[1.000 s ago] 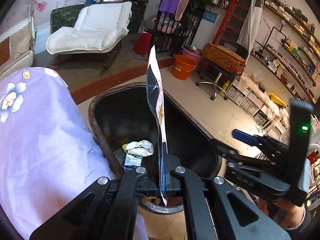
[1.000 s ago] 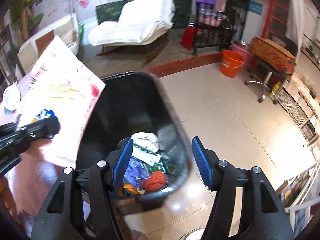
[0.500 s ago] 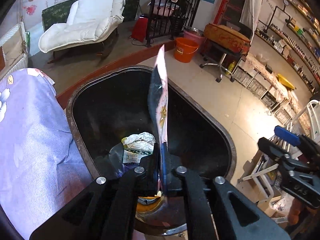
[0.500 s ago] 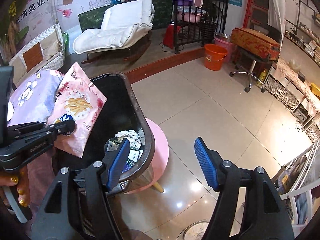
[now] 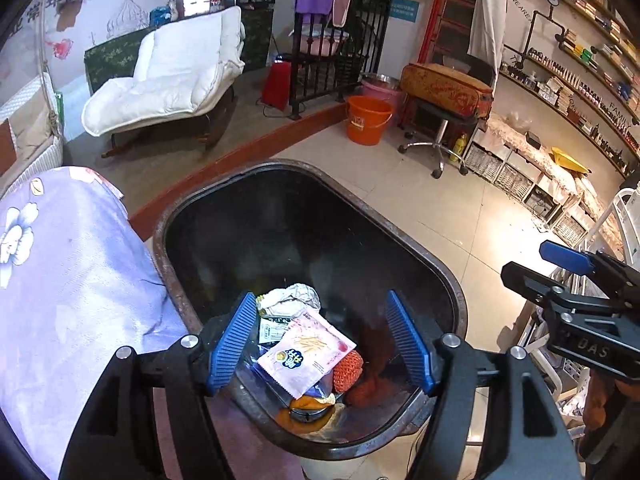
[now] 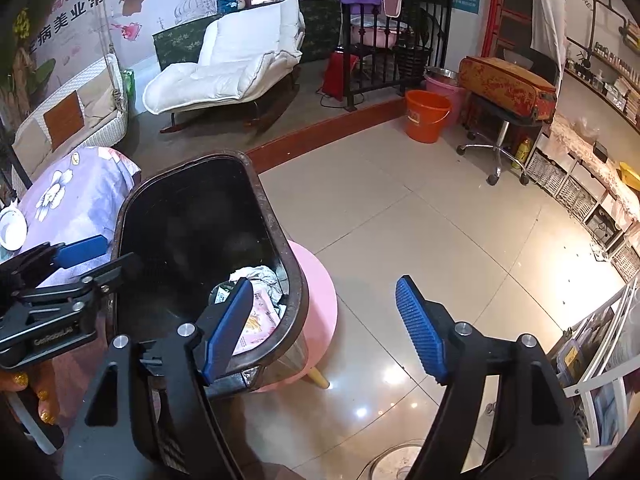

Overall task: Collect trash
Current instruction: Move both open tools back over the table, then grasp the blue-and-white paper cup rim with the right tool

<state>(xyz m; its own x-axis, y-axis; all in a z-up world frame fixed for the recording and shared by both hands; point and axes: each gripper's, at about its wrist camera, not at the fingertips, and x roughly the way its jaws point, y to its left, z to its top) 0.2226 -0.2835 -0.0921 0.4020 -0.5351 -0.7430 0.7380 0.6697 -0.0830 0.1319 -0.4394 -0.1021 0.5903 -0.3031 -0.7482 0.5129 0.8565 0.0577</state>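
The black trash bin (image 5: 448, 292) stood on a pink stool (image 6: 320, 300) beside the purple floral cloth (image 5: 72, 280). Above its near rim, the left gripper (image 5: 320, 340) tilted steeply downward, its jaws opening with nothing pressed between them. The right gripper (image 6: 324, 328), angled likewise over the tiled floor right of the bin, was also opening and empty. The pink snack packet (image 5: 306, 352) lay on the trash inside the bin.
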